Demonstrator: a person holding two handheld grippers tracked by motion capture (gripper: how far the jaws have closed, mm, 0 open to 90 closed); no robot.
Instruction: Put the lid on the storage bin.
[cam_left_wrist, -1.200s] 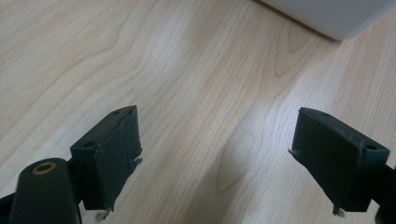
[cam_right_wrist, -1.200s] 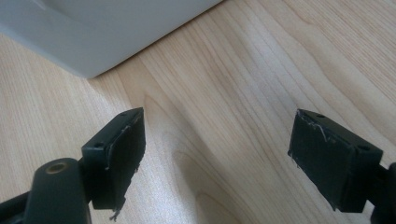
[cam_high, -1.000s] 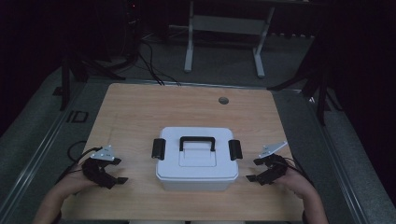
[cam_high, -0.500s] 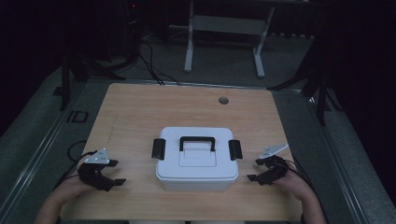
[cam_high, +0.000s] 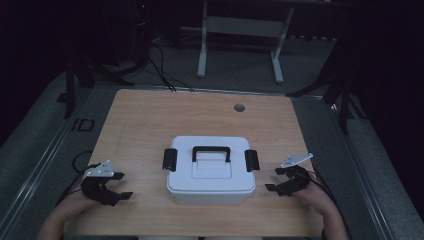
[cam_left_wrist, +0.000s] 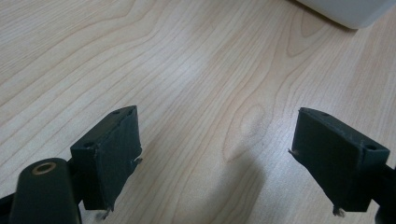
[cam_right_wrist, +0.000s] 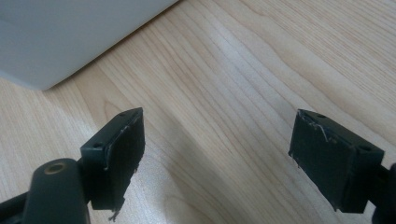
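From the high view I have the wooden table (cam_high: 150, 120) under me, and on its near half, about midway between my two hands, sits the white lidded box (cam_high: 210, 170) with a black handle (cam_high: 211, 150) on top and a black latch (cam_high: 170, 159) at each end. My left gripper (cam_high: 116, 188) hovers near the table's left edge, well apart from the box, its jaws spread wide over bare wood. My right gripper (cam_high: 274, 179) sits just beside the box's right end, jaws likewise wide apart and holding nothing.

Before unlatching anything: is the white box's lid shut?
Shut: the lid sits flat on the white box, both black side latches down.
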